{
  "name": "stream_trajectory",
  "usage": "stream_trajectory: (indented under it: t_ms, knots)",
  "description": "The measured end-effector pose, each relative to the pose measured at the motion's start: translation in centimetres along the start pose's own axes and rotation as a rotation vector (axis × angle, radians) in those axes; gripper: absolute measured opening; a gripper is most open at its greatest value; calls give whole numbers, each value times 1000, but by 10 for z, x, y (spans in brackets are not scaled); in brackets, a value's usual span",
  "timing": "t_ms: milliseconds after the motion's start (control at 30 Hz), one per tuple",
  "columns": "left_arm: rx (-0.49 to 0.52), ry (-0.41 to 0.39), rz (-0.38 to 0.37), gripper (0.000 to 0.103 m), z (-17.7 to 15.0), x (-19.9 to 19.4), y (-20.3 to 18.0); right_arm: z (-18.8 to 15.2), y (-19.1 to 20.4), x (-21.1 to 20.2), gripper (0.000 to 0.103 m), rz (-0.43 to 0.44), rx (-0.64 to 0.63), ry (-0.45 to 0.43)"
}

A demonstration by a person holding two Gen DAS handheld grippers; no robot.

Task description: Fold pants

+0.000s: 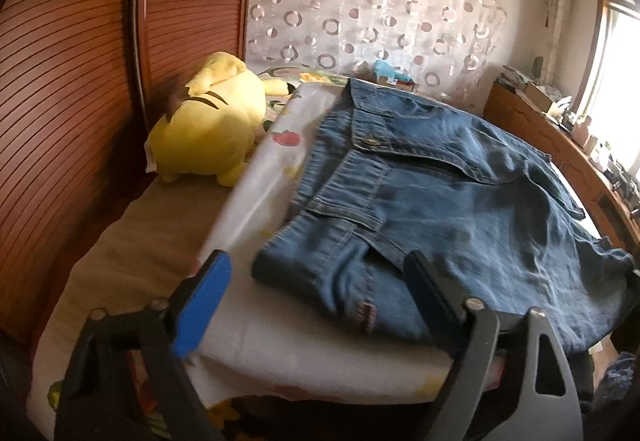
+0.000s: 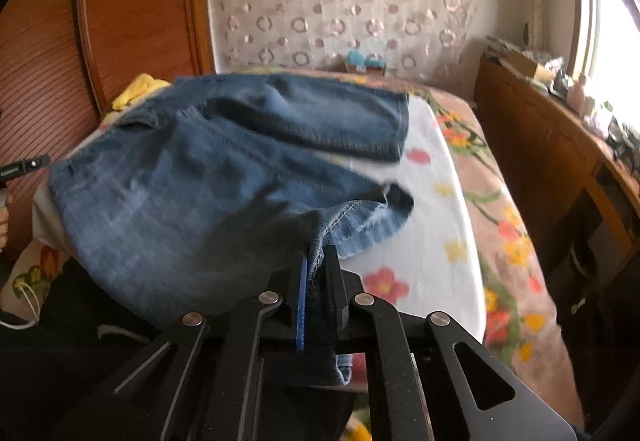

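Note:
Blue denim pants (image 1: 432,197) lie on a white flowered sheet (image 1: 280,145) on the bed, waistband and button toward the far left. My left gripper (image 1: 316,277) is open, its jaws wide apart over the near waistband corner, holding nothing. In the right wrist view the pants (image 2: 192,177) lie bunched, one leg end folded across the top. My right gripper (image 2: 318,257) is shut on a hem edge of the pants and holds it lifted above the sheet (image 2: 432,225).
A yellow plush toy (image 1: 212,125) lies at the bed's far left by the wooden wardrobe (image 1: 72,73). A wooden cabinet (image 2: 552,161) with clutter stands along the right under the window. Small boxes (image 2: 366,63) sit at the bed's far end by the curtain.

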State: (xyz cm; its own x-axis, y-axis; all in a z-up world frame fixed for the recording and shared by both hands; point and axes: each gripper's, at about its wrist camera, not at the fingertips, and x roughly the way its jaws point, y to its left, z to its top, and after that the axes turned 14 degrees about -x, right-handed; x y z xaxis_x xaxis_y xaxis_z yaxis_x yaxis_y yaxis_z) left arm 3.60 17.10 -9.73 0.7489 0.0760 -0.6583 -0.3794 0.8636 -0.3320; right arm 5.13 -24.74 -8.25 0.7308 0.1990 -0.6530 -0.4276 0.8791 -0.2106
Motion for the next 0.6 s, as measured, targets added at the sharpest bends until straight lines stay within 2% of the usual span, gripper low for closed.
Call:
stream_trajectory:
  t_ms: [67,133,400,500,600]
  knots:
    - [1,4,17,72,3,4,3,13,0,0,5,1,-18,-21]
    - [-5,16,30,67,4,11,7,28,2,1,4,3,-40,-41]
    - [-13,51,45,65,-2,25,18,86,25,28,4,49,-121,-105]
    - [-9,58,44,65,-4,27,19,95,38,50,4,76,-147,-85]
    - [-4,67,35,58,-5,30,18,89,47,74,4,102,-154,-30]
